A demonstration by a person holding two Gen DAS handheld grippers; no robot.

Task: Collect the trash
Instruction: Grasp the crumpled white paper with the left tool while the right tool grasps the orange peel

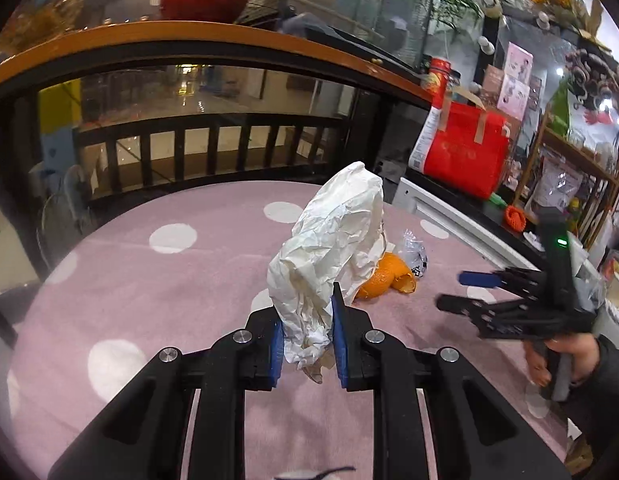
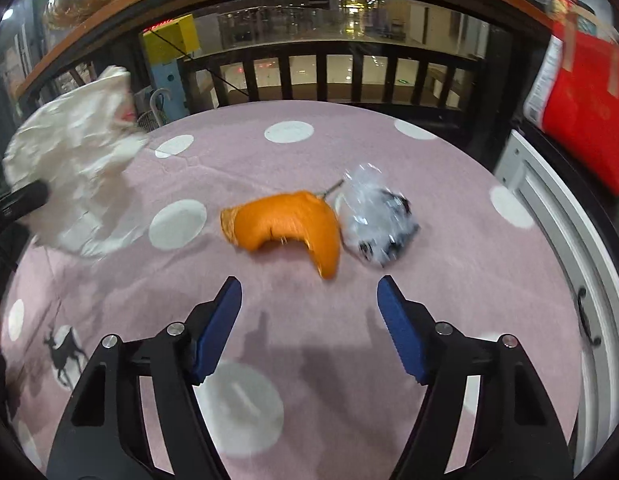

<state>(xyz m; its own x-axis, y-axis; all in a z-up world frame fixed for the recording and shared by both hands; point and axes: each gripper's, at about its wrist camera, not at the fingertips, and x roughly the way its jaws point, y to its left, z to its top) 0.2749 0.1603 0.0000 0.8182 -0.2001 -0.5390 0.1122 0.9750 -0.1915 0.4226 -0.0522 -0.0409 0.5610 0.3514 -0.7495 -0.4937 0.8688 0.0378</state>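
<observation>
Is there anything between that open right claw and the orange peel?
Nothing: in the right wrist view, only bare pink dotted tablecloth separates the right gripper from the orange peel.

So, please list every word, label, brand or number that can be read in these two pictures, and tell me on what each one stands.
None can be read with confidence.
Red bag: faint print on the front, too blurred.
White label on the red bag's side: small print, too small.
Clear plastic wrapper: black marks, motion-blurred.
Red can: pattern only, no legible letters.
Pink posters: too small.
</observation>
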